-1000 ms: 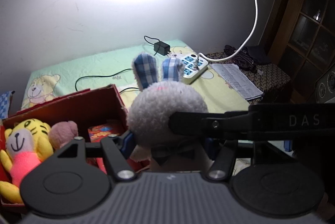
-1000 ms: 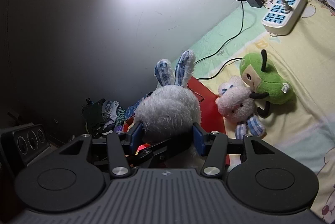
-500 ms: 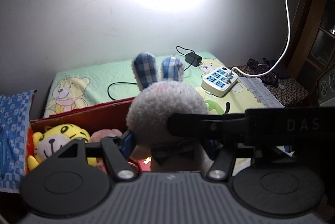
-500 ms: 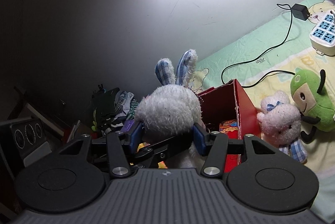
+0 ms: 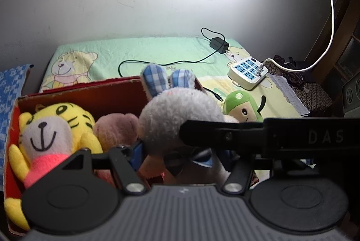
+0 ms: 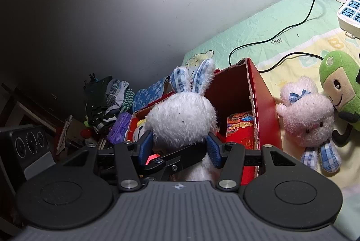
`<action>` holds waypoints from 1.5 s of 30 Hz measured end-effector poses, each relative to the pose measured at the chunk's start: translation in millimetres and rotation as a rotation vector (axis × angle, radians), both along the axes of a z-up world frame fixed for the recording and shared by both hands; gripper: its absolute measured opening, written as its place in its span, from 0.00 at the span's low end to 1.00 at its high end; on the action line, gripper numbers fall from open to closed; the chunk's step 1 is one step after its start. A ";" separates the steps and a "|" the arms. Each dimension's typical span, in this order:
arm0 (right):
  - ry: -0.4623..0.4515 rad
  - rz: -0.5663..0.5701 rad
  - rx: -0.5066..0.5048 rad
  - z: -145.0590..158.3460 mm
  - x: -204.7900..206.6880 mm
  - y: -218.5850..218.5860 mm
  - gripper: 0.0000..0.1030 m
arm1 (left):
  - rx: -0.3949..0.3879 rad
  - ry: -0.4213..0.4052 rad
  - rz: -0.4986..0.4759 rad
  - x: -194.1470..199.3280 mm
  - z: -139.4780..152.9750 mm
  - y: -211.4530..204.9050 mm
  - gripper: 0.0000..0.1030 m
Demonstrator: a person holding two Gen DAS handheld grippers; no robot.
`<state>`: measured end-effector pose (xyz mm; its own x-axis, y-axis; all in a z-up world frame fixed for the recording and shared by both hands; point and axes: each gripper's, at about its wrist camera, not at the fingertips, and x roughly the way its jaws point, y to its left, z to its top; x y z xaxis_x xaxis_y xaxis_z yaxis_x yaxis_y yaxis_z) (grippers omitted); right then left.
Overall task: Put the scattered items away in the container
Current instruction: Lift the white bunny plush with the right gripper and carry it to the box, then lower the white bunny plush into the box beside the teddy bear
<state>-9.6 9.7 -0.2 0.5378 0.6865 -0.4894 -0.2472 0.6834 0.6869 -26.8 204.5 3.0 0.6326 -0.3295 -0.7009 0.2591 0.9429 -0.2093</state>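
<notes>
Left wrist view: the white bunny plush (image 5: pixel 180 115) hangs over the right end of the red box (image 5: pixel 78 92), pinched from both sides at once. The left gripper (image 5: pixel 182 157) has its fingers (image 5: pixel 138 151) pressed into the fur below the head, and the right gripper (image 6: pixel 180 146) squeezes the same toy just under the head between its blue pads (image 6: pixel 213 151); one of its black fingers crosses the left view in front of the bunny.

The bunny stands upright. Its long axis runs from the body, hidden behind the grippers, up to the checked ears (image 5: pixel 166 81), which point towards the ceiling and lean slightly towards the wall behind the box. Its face cannot be seen from either camera.

Inside the box, the yellow tiger (image 5: pixel 51 128) fills the left end and a pink plush (image 5: pixel 117 128) lies beside it, so the free room appears to be at the right end, directly under the bunny.

To do this step well, I judge both grippers should sink together, keeping the bunny level between them, until its body rests on the box floor right of the pink plush. The near wall of the box is torn and thin, so the toy should clear it rather than drag across it. Both pairs of fingers should then release at once, or the soft toy may tip outwards.

Right of the box, on the bed, a pink bunny (image 6: pixel 308 115) and a green plush (image 6: pixel 337 81) await their turn.
</notes>
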 end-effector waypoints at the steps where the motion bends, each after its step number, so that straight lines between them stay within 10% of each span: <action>1: 0.004 0.000 -0.004 -1.8 2.5 1.2 0.53 | 0.002 0.004 0.001 2.2 -2.0 0.6 0.62; 45: -0.026 0.007 -0.289 -1.2 22.2 35.9 0.51 | 0.013 0.116 0.009 28.3 -30.5 10.4 0.64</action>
